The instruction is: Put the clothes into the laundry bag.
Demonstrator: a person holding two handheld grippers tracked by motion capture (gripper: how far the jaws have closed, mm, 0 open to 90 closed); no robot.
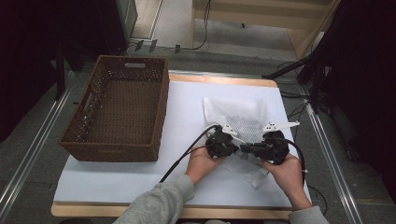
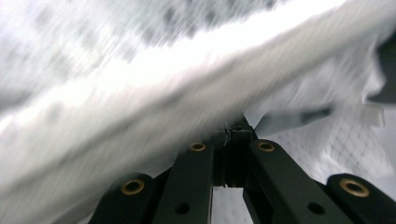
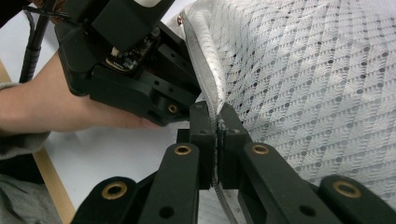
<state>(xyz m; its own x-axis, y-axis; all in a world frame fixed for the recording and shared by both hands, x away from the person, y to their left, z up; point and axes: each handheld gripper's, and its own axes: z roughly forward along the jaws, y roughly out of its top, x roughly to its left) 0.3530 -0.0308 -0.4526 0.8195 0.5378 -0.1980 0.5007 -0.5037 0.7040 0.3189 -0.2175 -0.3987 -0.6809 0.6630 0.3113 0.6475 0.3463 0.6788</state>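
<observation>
claws (image 3: 217,122) on mesh bag (image 1: 238,119), empty basket (image 1: 95,149)

White mesh bag (image 1: 243,122) looks like perforated woven cloth; basket (image 1: 116,109) brown wicker; table cover (image 1: 187,107) perhaps matt paper.

The white mesh bag (image 2: 140,93) is smeared with motion blur in the left gripper view, so its weave is unreadable there. From above, both grippers and hands cover the bag's near edge. The person's sleeve (image 1: 159,205) runs off the near picture edge.
</observation>
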